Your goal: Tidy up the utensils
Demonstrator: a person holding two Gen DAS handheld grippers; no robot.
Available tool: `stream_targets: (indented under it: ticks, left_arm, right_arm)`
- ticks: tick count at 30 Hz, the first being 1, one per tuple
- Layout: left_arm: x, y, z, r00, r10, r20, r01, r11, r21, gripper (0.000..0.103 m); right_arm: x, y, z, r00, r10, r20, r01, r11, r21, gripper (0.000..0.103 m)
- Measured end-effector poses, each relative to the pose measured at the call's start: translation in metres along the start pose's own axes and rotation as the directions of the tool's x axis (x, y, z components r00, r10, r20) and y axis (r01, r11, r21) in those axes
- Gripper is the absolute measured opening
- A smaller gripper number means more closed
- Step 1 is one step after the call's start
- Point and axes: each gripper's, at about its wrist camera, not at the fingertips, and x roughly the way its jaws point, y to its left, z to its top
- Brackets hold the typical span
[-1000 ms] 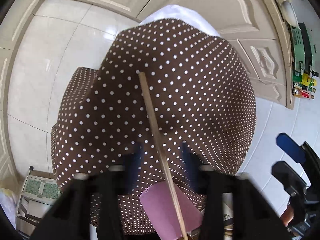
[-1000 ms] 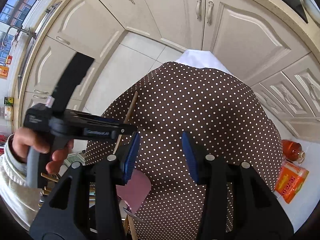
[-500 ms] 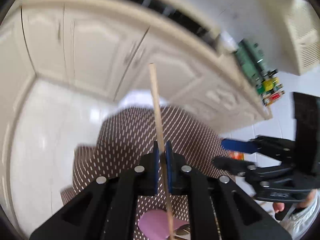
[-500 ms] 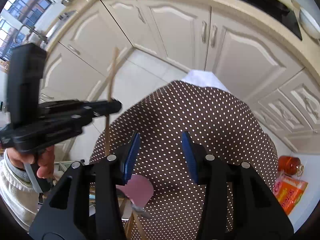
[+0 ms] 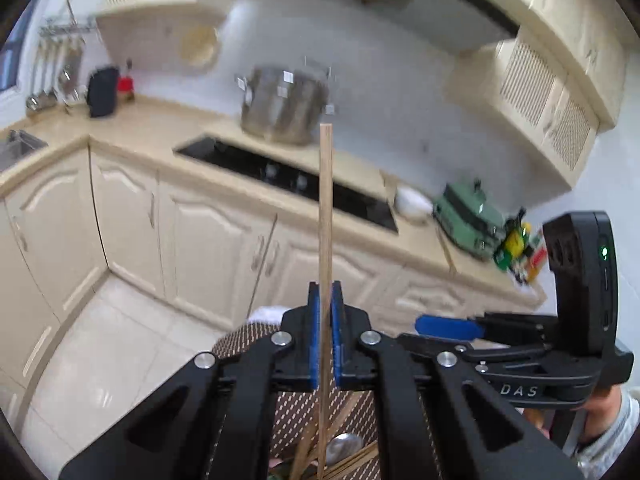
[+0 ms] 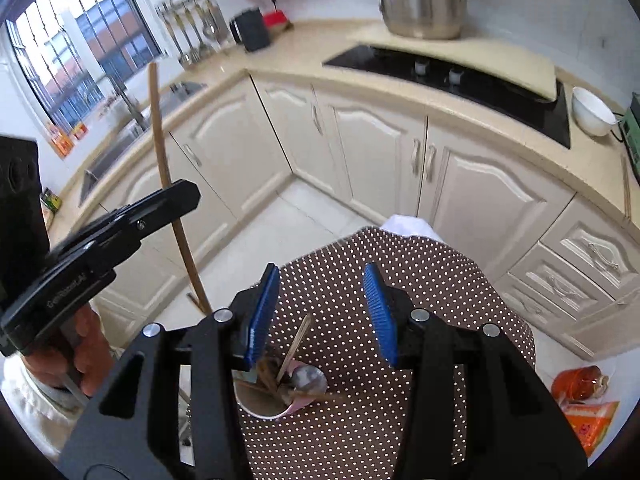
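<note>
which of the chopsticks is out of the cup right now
The long chopstick clamped upright in the left gripper. The others sit tilted in the pink cup with a spoon.

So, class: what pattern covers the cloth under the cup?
Brown tablecloth with white dots, under the cup; right wrist view.

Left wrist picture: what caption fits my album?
Left claw shut on a thin wooden chopstick, held upright before the cream kitchen cabinets.

— Where's my left wrist camera facing?
— Nearly level, toward the hob (image 5: 280, 176) and steel pot (image 5: 284, 104).
— And my right?
— Steeper, close over the dotted table (image 6: 420, 292). Both share the pot, hob and corner cabinets (image 6: 380, 152).
</note>
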Motion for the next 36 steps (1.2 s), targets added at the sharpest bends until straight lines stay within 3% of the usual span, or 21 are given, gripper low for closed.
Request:
stream_targets:
  ticks: [2, 5, 11, 16, 27, 36]
  left_arm:
    - [-0.019, -0.016, -0.008, 0.995, 0.041, 0.089, -0.043, 0.999, 0.022, 0.005]
    - [-0.034, -0.035, -0.025, 0.984, 0.083, 0.159, -0.087, 0.996, 0.021, 0.005]
    - [-0.044, -0.051, -0.061, 0.959, 0.185, 0.214, -0.189, 0.982, -0.001, 0.005]
    - [-0.038, -0.057, -0.087, 0.931, 0.272, 0.244, -0.291, 0.956, 0.044, 0.005]
    - [-0.022, -0.044, -0.138, 0.907, 0.367, 0.206, -0.377, 0.926, 0.009, 0.005]
    - [-0.029, -0.044, -0.172, 0.903, 0.420, 0.088, -0.417, 0.907, -0.056, 0.005]
  right_arm:
    - [-0.013, 0.002, -0.007, 1.000, 0.001, 0.028, -0.001, 1.000, -0.009, 0.044]
    - [-0.026, -0.001, -0.023, 0.998, 0.010, 0.061, -0.010, 1.000, 0.002, 0.044]
    - [-0.031, -0.005, -0.058, 0.996, 0.012, 0.092, -0.015, 0.999, 0.029, 0.044]
    - [-0.027, -0.006, -0.082, 0.996, 0.018, 0.092, -0.022, 0.999, 0.037, 0.044]
    - [-0.027, -0.006, -0.103, 0.994, 0.018, 0.106, -0.022, 0.999, 0.036, 0.045]
    - [-0.033, -0.007, -0.119, 0.994, 0.047, 0.101, -0.050, 0.998, 0.031, 0.046]
